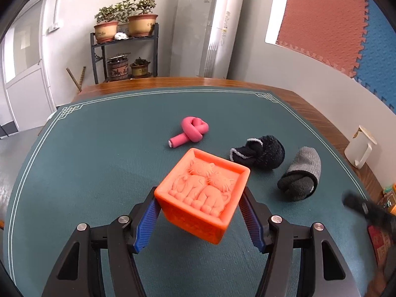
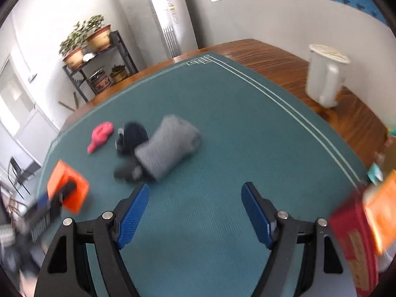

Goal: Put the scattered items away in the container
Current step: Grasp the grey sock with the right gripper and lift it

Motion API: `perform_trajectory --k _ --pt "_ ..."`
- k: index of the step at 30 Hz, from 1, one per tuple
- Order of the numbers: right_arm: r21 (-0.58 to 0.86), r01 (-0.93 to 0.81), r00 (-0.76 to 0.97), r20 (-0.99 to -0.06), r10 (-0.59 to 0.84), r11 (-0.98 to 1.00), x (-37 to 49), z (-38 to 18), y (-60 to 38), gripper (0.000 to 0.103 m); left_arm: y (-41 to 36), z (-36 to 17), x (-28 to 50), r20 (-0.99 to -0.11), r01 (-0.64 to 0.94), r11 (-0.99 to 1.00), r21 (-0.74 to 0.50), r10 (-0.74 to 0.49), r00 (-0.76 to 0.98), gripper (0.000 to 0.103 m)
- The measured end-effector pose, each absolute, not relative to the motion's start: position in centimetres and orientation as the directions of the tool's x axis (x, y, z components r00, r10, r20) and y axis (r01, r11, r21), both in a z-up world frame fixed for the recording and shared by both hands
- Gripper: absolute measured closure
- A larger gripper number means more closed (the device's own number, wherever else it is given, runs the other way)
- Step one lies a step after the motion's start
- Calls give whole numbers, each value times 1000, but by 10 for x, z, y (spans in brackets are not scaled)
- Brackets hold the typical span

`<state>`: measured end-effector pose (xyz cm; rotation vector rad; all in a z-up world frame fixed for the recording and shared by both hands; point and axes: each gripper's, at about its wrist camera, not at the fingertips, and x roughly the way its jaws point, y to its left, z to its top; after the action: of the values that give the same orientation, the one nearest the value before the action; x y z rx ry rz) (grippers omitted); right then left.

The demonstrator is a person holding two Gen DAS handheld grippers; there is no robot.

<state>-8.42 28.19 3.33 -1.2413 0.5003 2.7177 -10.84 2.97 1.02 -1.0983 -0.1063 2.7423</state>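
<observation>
My left gripper [image 1: 198, 212] is shut on an orange rubber cube [image 1: 203, 195] with two embossed cats on its upper face, and holds it above the green mat [image 1: 99, 160]; the cube [image 2: 68, 189] also shows blurred at the left of the right wrist view. Beyond it lie a knotted pink foam tube [image 1: 191, 131], a rolled black sock [image 1: 259, 154] and a rolled grey sock [image 1: 300, 177]. My right gripper [image 2: 195, 210] is open over bare mat [image 2: 247, 136], with the grey sock [image 2: 170, 146], black sock [image 2: 132, 137] and pink tube [image 2: 100, 133] ahead of it. The container is hard to make out.
A white jug [image 2: 324, 74] stands on the wooden table edge at the right. A red and orange box [image 2: 363, 230] shows blurred at the lower right. A plant shelf [image 1: 125, 49] and a tall white unit [image 1: 210, 24] stand against the wall beyond the table.
</observation>
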Motion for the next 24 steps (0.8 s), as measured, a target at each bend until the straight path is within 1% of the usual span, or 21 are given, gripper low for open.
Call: perform_trajectory --k 6,10,13,16,20,21,22,24 --pt "359 -275 -658 -746 -98 -892 -135 26 279 23 18 10 -114 -679 -103 -984 -145 175 -713 38" --pt "379 -260 -658 -742 -124 -888 -157 23 269 23 14 6 -119 -692 -82 -986 -146 161 -703 38" --pt "353 -268 -637 -763 -110 -896 -168 18 261 23 14 4 -119 -696 -78 -987 -142 156 -701 38" --pt "268 -337 -589 -808 -20 -903 -168 9 256 23 15 4 -119 -692 -79 -987 -139 154 -705 38" --pt "249 -349 -568 -823 -8 -903 -165 -3 253 23 17 2 -119 -697 -87 -986 -139 160 -699 38" --pt "247 -337 -574 -819 -9 -908 -164 -3 252 26 18 2 -120 -698 -89 -986 -139 161 -698 38" --pt "247 -313 -582 -813 -20 -917 -163 -2 250 42 19 2 -119 -698 -92 -986 -139 164 -697 38" --pt "229 -287 -587 -809 -18 -930 -160 0 245 48 20 2 -118 -697 -99 -985 -139 169 -697 38"
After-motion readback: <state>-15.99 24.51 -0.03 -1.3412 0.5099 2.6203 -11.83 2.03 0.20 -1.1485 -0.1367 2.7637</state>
